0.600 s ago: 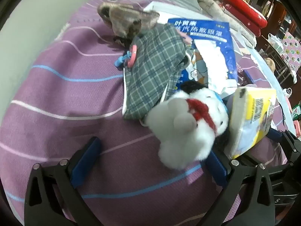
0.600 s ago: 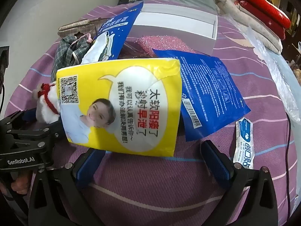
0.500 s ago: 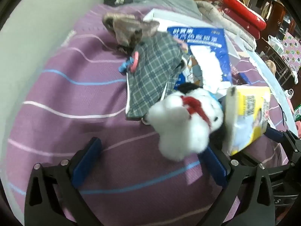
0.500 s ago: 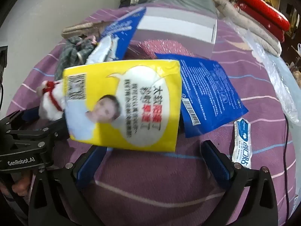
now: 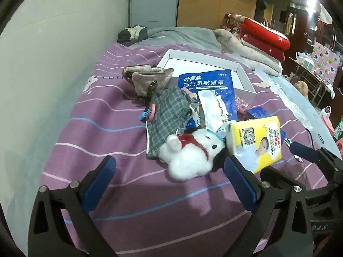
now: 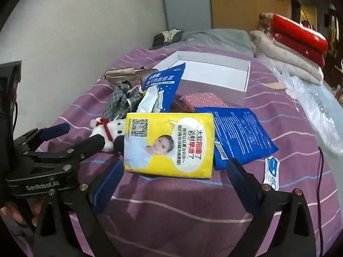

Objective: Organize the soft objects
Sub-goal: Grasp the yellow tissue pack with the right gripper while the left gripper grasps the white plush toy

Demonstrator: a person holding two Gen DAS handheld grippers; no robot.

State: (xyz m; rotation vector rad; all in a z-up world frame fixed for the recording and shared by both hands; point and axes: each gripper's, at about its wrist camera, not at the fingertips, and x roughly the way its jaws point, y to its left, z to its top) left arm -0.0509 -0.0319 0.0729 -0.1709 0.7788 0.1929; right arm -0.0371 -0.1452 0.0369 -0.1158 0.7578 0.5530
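A white plush dog with a red scarf (image 5: 188, 156) (image 6: 107, 130) lies on the purple striped bedspread (image 5: 85, 128). My left gripper (image 5: 169, 184) stands open just short of it, nothing between its fingers. A yellow tissue pack (image 6: 169, 143) (image 5: 255, 141) lies to the plush's right. My right gripper (image 6: 173, 184) is open in front of that pack, not touching it. A grey plaid cloth (image 5: 169, 115), a brownish pouch (image 5: 148, 79), blue sachets (image 5: 210, 94) (image 6: 240, 135) and a pink glittery pouch (image 6: 201, 100) lie behind. A white open box (image 6: 214, 72) sits farther back.
A wall runs along the bed's left side. Folded red and beige blankets (image 5: 257, 45) are stacked at the back right, with a grey blanket (image 5: 182, 36) at the head. Clear plastic wrap (image 6: 317, 107) lies on the right edge. A small blue-white sachet (image 6: 272, 173) lies near my right finger.
Both grippers have pulled back and tilted up, so the plush and the yellow pack now look smaller and farther away. More of the room shows. The objects have stayed put.
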